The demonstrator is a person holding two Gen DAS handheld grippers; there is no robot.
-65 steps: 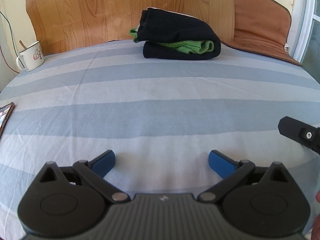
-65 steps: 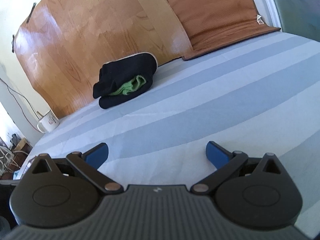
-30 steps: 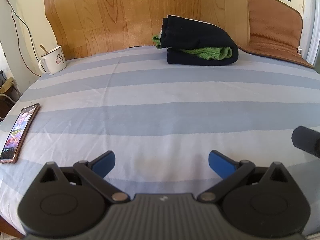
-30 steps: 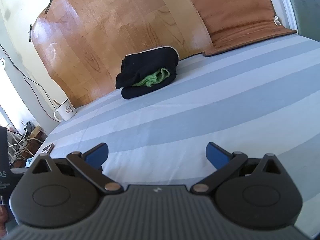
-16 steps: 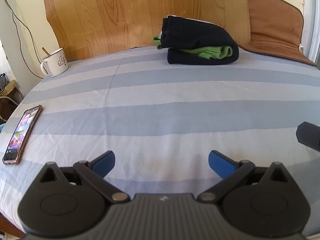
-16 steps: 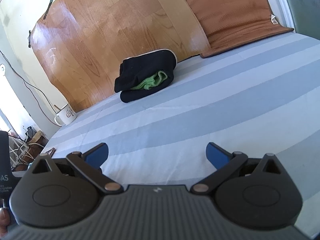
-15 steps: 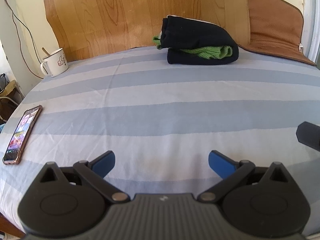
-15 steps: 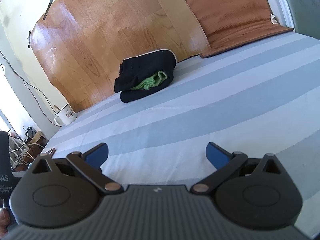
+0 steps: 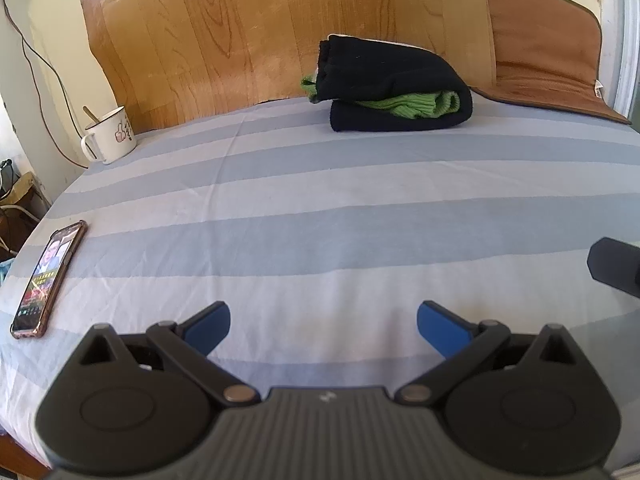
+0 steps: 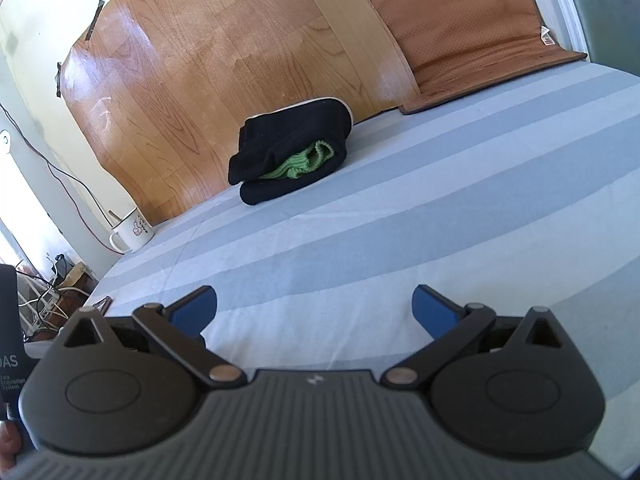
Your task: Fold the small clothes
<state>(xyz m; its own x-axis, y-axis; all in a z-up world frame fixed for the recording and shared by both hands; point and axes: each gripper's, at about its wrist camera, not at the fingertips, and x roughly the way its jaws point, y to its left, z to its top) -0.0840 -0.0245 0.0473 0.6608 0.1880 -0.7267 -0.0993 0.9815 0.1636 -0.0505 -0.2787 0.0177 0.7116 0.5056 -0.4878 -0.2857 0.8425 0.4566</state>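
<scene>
Both the left gripper [image 9: 323, 326] and right gripper [image 10: 314, 312] hover wide open, holding nothing. The folded black-and-green knitted garment [image 9: 394, 90] sits by the wooden headboard [image 9: 280, 24], well apart; I'd reach gently, without disturbing its folds.

Bed [image 9: 320, 200] covered by a sheet in pale and darker blue stripes, lightly creased. Lying directly on it: folded clothes [image 9: 396, 88] at the far edge near the wooden board (black outside, green layer inside); white mug [image 9: 110, 136] at the far left corner; phone [image 9: 48, 278], screen lit, near the left edge; brown mat [image 9: 548, 72] far right.
</scene>
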